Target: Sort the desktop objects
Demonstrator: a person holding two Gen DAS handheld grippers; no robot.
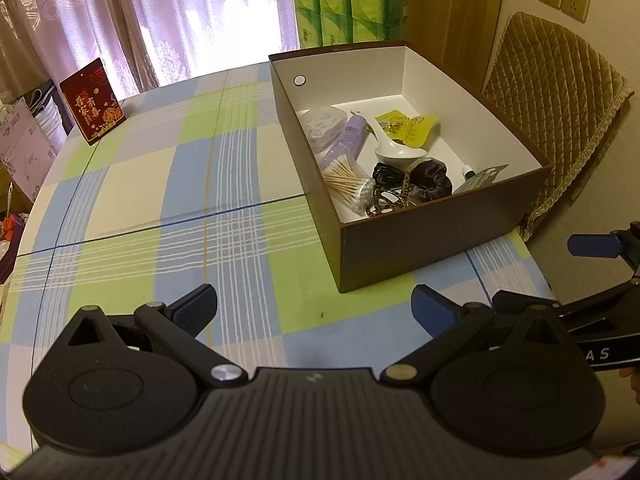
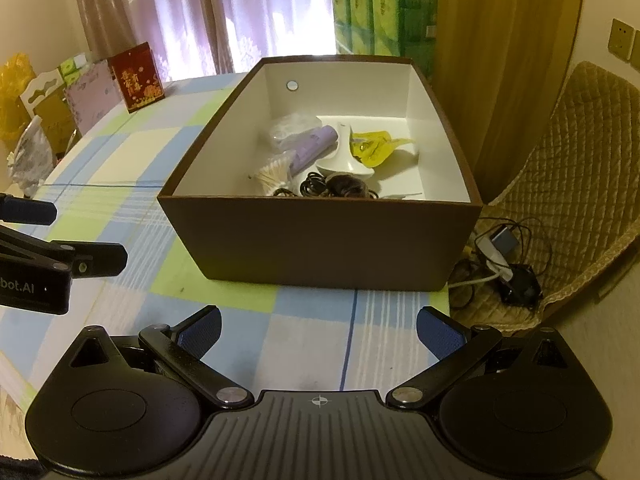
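Both our grippers, left gripper and right gripper, gape wide and empty before the brown box holding sorted items

curtains | tissue packs | quilted chair | red card

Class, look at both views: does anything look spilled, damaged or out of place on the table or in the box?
Nothing stands out. The brown box sits upright on the checked tablecloth, its contents lying loose inside it; both grippers, left and right, hang open and empty.
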